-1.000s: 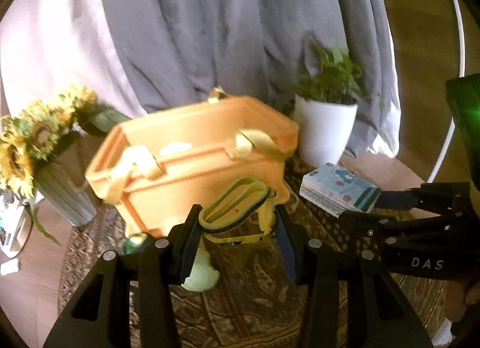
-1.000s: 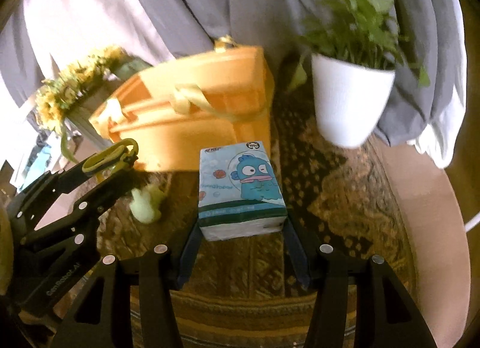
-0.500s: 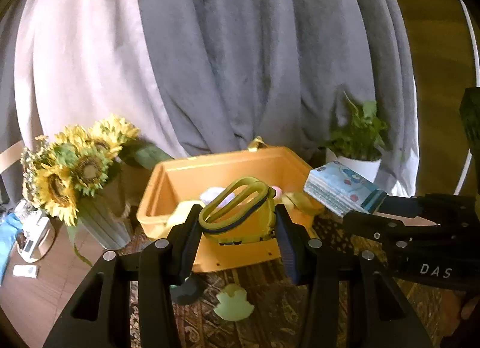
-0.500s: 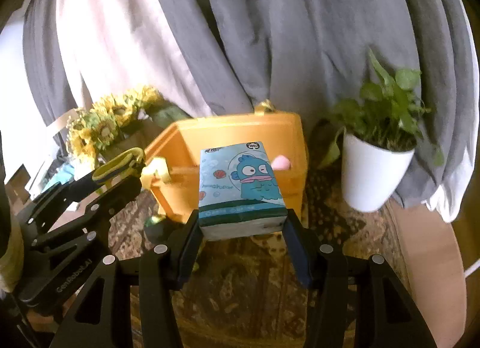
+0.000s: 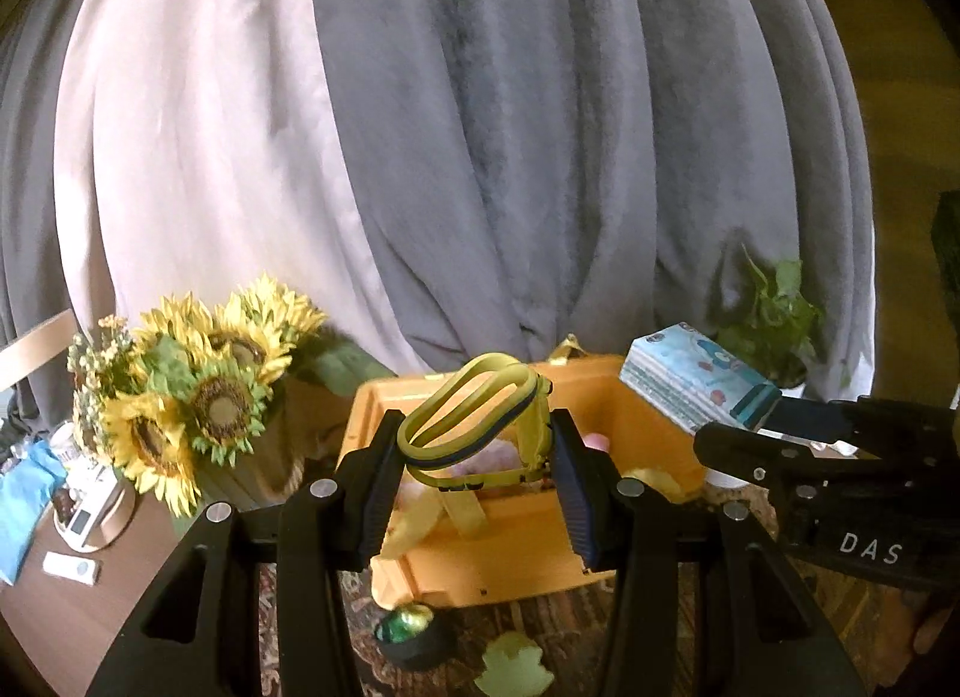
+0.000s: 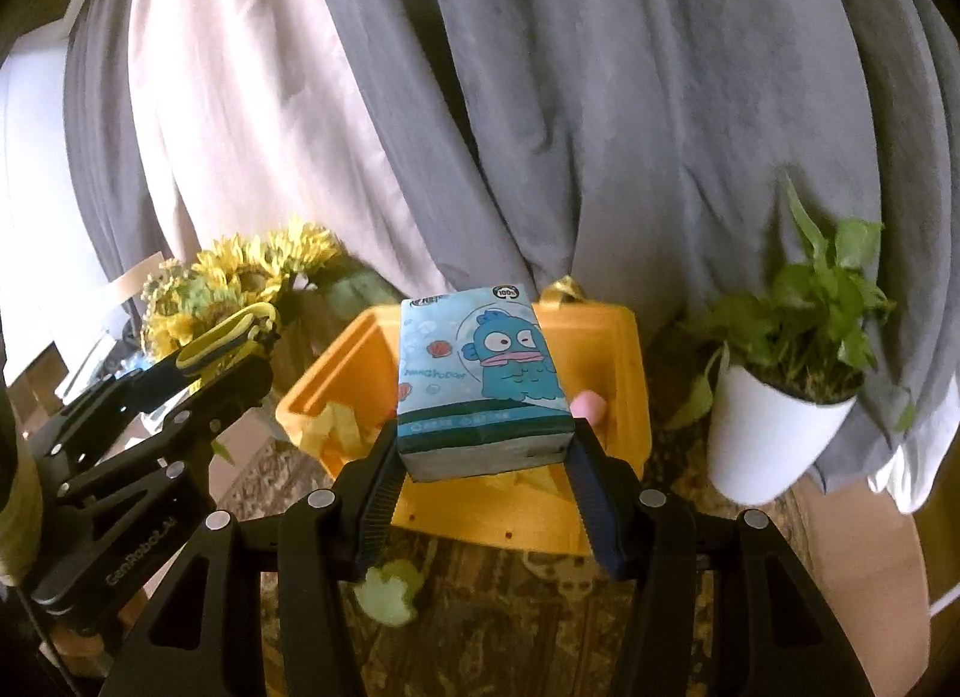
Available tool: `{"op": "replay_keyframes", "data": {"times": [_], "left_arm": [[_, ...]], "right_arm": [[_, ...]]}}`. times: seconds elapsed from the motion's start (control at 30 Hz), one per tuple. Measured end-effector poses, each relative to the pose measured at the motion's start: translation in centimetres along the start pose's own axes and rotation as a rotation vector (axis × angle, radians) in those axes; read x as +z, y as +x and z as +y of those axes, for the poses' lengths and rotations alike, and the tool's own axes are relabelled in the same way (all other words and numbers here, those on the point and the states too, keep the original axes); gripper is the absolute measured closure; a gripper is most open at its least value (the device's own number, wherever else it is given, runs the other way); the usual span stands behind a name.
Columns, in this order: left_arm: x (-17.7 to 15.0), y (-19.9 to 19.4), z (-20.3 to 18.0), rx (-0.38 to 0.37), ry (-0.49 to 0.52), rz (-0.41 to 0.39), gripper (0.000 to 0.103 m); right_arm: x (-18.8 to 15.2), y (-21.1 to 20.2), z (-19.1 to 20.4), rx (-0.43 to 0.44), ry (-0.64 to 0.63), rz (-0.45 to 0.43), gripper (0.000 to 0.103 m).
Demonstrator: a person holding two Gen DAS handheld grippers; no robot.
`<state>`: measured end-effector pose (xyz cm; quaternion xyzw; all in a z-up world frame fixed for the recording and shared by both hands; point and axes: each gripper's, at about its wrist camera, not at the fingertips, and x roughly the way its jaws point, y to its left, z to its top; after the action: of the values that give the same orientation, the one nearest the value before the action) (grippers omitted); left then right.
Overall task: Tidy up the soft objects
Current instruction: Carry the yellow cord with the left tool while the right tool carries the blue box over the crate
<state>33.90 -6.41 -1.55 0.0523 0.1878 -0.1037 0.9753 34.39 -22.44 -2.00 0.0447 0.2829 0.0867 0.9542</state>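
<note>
My left gripper point(image 5: 474, 481) is shut on a yellow strap bundle with a dark edge point(image 5: 474, 427), held up in front of the orange bin point(image 5: 516, 541). My right gripper point(image 6: 483, 475) is shut on a blue tissue pack with a cartoon fish point(image 6: 480, 385), raised just before the same orange bin point(image 6: 624, 373). Yellow cloth and a pink item lie inside the bin. In the left wrist view the tissue pack point(image 5: 690, 385) shows at the right; in the right wrist view the strap bundle point(image 6: 231, 334) shows at the left. A pale green soft piece point(image 6: 387, 592) lies on the patterned cloth below.
Sunflowers in a vase point(image 5: 198, 403) stand left of the bin. A white pot with a green plant point(image 6: 774, 433) stands to its right. Grey and pale curtains point(image 5: 480, 126) hang behind. A dark round object with a green top point(image 5: 414, 631) sits on the patterned table cloth point(image 6: 510, 625).
Both grippers have risen with their loads and tilted up, so the bin's open top and more curtain now show. The bin sits lower and farther in both views.
</note>
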Motion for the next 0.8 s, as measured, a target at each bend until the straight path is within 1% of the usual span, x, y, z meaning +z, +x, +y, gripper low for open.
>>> {"op": "replay_keyframes", "data": {"times": [0.1, 0.3, 0.5, 0.63, 0.8], "left_arm": [[0.6, 1.0, 0.4, 0.009, -0.006, 0.002, 0.056], [1.3, 3.5, 1.4, 0.007, -0.033, 0.036, 0.056], [1.8, 5.9, 2.0, 0.007, -0.031, 0.059, 0.056], [1.9, 7.3, 2.2, 0.006, -0.026, 0.075, 0.056], [2.2, 9.6, 2.3, 0.012, -0.016, 0.116, 0.056]], "right_arm": [[0.9, 0.4, 0.2, -0.005, -0.012, -0.016, 0.049], [2.8, 1.6, 0.5, -0.023, -0.033, -0.031, 0.048], [3.9, 3.3, 0.5, -0.038, -0.055, -0.026, 0.048], [4.6, 4.8, 0.2, -0.037, -0.052, -0.002, 0.048], [5.0, 7.1, -0.2, -0.041, -0.044, 0.036, 0.048]]}}
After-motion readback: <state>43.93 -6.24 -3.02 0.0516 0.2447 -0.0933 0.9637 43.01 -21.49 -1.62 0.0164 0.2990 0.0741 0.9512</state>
